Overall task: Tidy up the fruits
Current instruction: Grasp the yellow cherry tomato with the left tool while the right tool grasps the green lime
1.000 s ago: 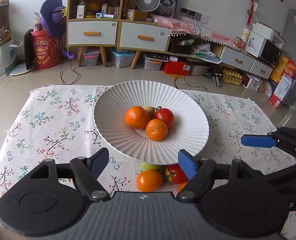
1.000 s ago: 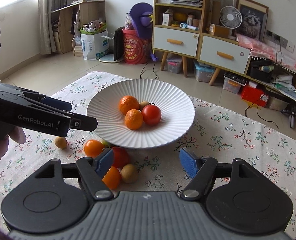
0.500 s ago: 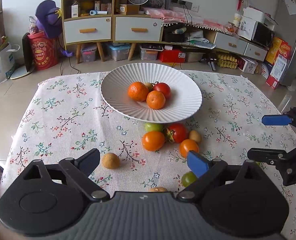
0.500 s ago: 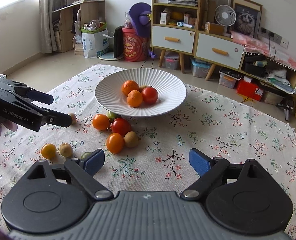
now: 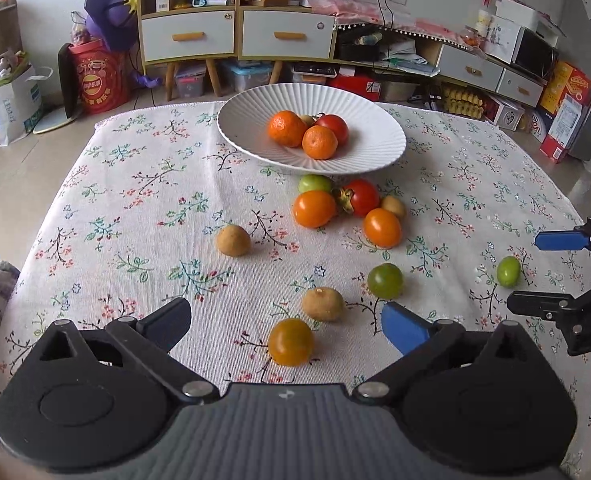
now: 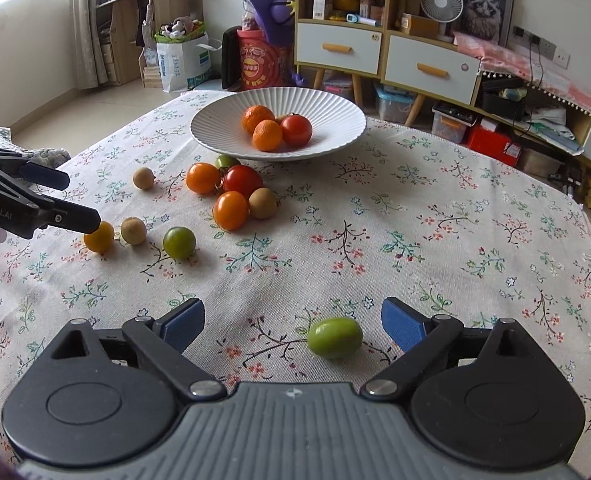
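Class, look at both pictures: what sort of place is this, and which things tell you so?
Probably a lived-in home living room: a flowered tablecloth, a drawer cabinet with a small fan, and a framed cat picture against the wall.

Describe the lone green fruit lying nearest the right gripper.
The green fruit is small, oval, smooth and glossy, evenly light green. It lies on its side on the floral tablecloth, between the open fingers of the right gripper, nearer the blue right pad; neither touches it. It sits well apart from the other fruit.
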`<state>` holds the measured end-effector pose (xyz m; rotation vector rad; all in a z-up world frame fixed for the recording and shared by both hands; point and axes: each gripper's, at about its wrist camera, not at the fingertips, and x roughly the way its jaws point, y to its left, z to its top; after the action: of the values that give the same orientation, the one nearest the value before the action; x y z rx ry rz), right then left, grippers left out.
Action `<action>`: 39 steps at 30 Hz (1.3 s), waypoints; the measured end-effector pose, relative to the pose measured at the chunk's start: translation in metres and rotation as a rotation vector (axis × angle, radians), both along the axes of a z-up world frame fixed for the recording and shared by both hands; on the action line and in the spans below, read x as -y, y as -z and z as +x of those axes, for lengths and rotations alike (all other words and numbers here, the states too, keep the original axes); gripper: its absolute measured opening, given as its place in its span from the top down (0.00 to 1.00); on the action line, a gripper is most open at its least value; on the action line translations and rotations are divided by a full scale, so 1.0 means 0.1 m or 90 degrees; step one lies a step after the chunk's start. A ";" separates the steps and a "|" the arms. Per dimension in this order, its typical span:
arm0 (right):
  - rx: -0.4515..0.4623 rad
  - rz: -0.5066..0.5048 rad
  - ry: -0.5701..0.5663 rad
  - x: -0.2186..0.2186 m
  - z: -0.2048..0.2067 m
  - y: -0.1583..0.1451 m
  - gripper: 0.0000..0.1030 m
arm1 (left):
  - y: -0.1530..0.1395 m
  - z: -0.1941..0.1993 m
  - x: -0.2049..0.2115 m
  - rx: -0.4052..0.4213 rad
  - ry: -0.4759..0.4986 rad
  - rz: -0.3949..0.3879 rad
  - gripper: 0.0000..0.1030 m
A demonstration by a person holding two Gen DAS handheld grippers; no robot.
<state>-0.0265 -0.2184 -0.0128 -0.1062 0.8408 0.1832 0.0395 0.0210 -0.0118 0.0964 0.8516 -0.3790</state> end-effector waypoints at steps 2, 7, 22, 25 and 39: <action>-0.007 0.000 0.000 0.00 -0.02 0.03 0.09 | 0.04 -0.04 -0.01 -0.006 -0.001 0.003 0.03; -0.033 0.014 0.018 0.02 -0.04 0.13 0.08 | 0.19 -0.15 0.01 -0.010 0.011 0.024 0.03; -0.053 0.013 0.047 0.08 -0.11 0.30 0.15 | 0.40 -0.27 0.03 0.000 0.015 0.025 0.03; -0.048 0.015 0.052 0.09 -0.09 0.30 0.22 | 0.39 -0.25 0.02 -0.002 0.013 0.014 0.03; -0.034 0.017 0.060 0.11 0.00 0.26 0.54 | 0.31 -0.19 -0.01 -0.010 0.016 -0.021 0.37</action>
<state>-0.0266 -0.2296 -0.0390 -0.0367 0.8946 0.1082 0.0207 0.0217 -0.0429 0.0734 0.8596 -0.4182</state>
